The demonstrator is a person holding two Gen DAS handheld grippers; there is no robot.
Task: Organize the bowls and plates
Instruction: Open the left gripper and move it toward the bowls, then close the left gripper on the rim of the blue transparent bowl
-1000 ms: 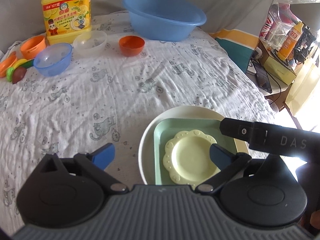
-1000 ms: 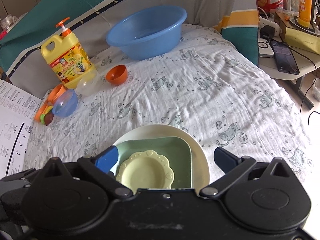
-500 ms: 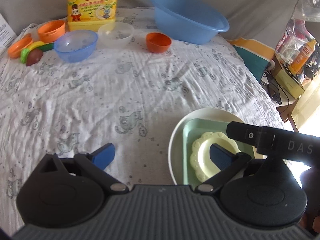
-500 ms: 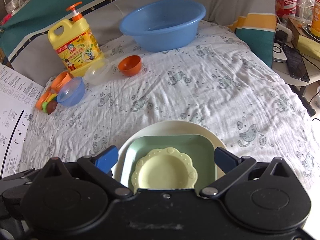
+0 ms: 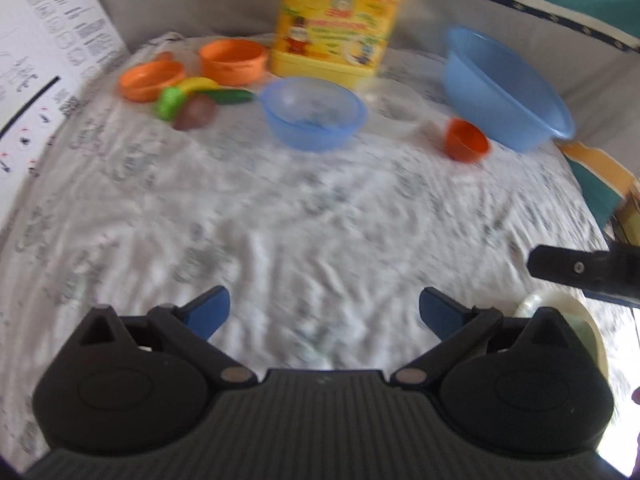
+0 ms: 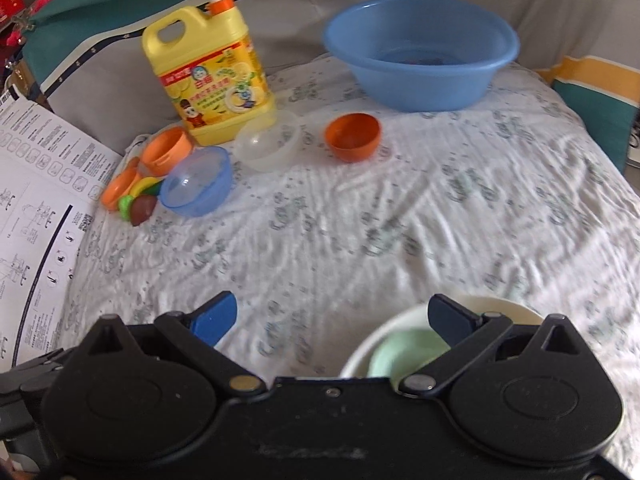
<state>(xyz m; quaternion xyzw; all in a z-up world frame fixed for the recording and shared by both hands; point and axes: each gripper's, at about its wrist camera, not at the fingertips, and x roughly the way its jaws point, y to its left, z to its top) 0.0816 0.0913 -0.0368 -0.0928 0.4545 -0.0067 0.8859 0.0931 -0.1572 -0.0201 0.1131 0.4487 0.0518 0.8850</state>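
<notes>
Plates sit stacked at the near edge of the printed cloth [image 6: 400,216]: a cream round plate [image 6: 492,304] with a pale green plate [image 6: 404,348] inside it, both partly hidden behind the right gripper [image 6: 332,314]. In the left wrist view only a sliver of the cream plate shows at the lower right, blurred. At the far side stands the big blue basin [image 6: 420,52], and left of it the yellow detergent jug [image 6: 208,68] with its orange pump. In front of the jug lie the bowls: a blue see-through bowl [image 6: 198,182], a clear bowl [image 6: 268,144] just beside it, and a small orange bowl [image 6: 352,136] a little apart to the right, near the basin. An orange cup [image 6: 166,152] leans against the jug, with an orange lid and toy fruit pieces [image 6: 136,200] close by. A printed paper sheet [image 6: 32,208] lies along the left edge. The left gripper [image 5: 322,306] hangs over bare cloth, fingers spread wide, holding nothing. The right gripper's fingers are likewise spread and empty, its right finger above the plate stack.
</notes>
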